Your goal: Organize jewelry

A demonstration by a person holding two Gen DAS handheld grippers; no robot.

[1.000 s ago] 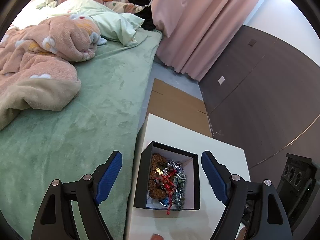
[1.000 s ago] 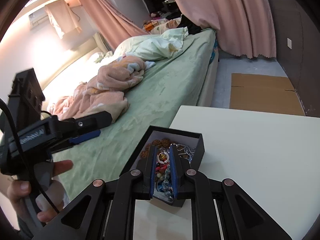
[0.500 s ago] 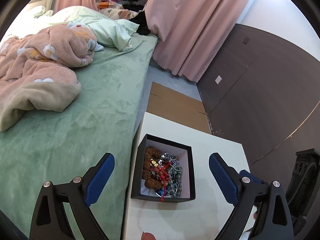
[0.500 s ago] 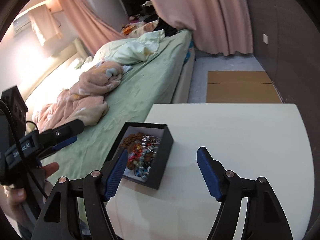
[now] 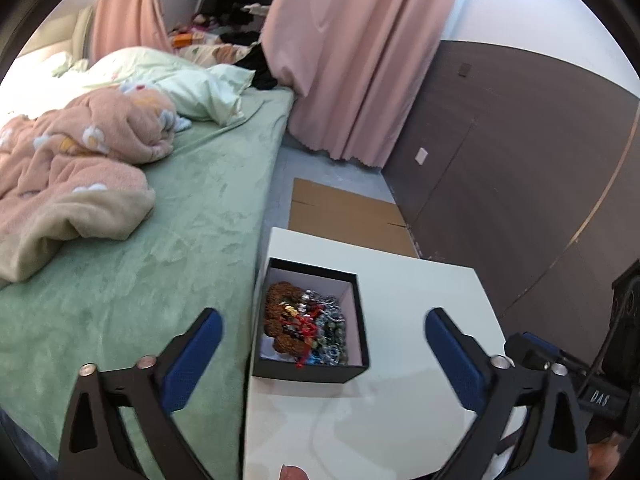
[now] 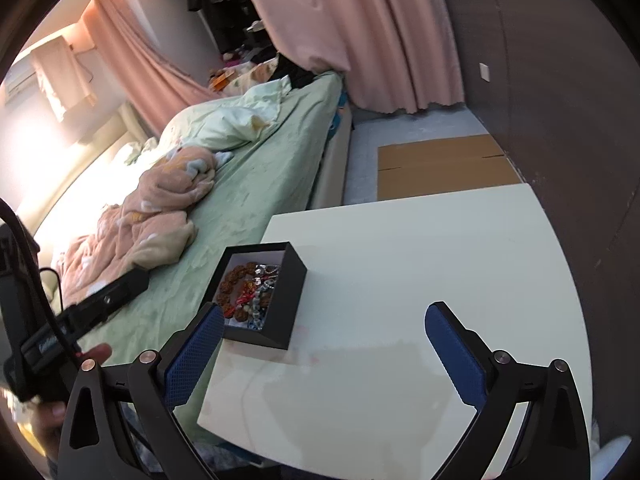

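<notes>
A black open box [image 5: 308, 372] stands at the left edge of the white table [image 5: 400, 400]. It holds a tangle of jewelry [image 5: 304, 324]: brown beads, silver chain and a red piece. My left gripper [image 5: 320, 320] hovers short of the box, its jaws opening wide, with nothing between the blue pads. In the right wrist view the box [image 6: 286, 300] and its jewelry [image 6: 248, 288] sit just ahead of the left finger. My right gripper [image 6: 323, 311] is over bare tabletop, its jaws also opening and holding nothing. A hand [image 6: 92, 354] holds the left gripper body [image 6: 108, 300] over the bed.
A bed with a green sheet [image 5: 140, 280] runs along the table's left side, with a pink blanket [image 5: 72, 168] heaped on it. Flat cardboard [image 5: 344, 212] lies on the floor beyond the table. Pink curtains [image 5: 352, 60] and a dark panelled wall [image 5: 500, 160] stand behind.
The right gripper went from nearly shut over the jewelry in the box to wide open and drew back to the right. The left gripper widened and pulled back a little.
</notes>
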